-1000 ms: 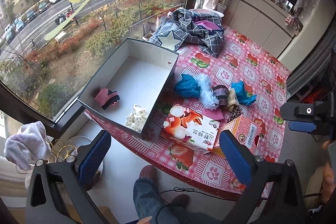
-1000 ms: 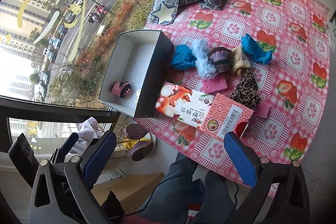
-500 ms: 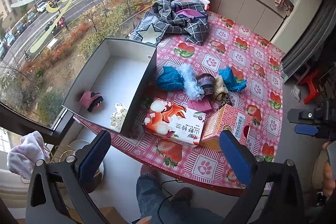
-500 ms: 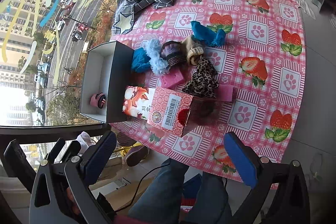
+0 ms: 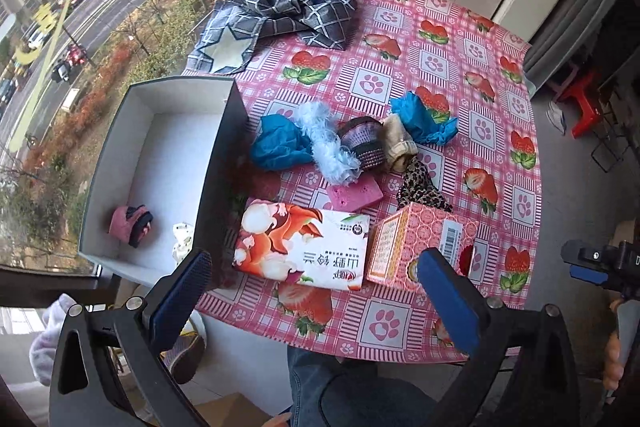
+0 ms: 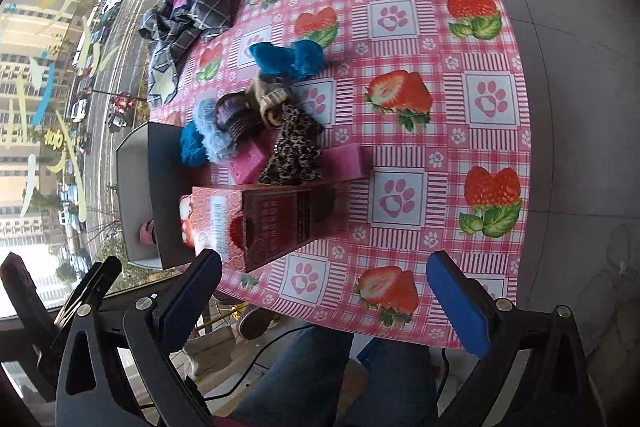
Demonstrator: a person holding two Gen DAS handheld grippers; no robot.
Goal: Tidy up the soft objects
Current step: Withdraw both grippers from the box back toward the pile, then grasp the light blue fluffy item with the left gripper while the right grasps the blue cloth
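Box interior [image 5: 160, 163] with pink bundle [image 5: 130, 225]: left view only.

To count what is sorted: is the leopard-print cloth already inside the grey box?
No, the leopard-print cloth lies on the tablecloth, outside the grey box.

Your left gripper [image 5: 316, 301] looks down from above the near table edge, its blue pads framing the bottom of the view, with the open box [image 5: 168, 163] ahead to its left and the pile of soft things [image 5: 340, 143] straight ahead. Your right gripper [image 6: 324, 301] sits off the same edge, further right and tilted, so the table [image 6: 440, 131] runs away ahead of it. Both views share the box, the pile, the pink carton [image 5: 420, 247] and the checked cloth [image 5: 288, 7].
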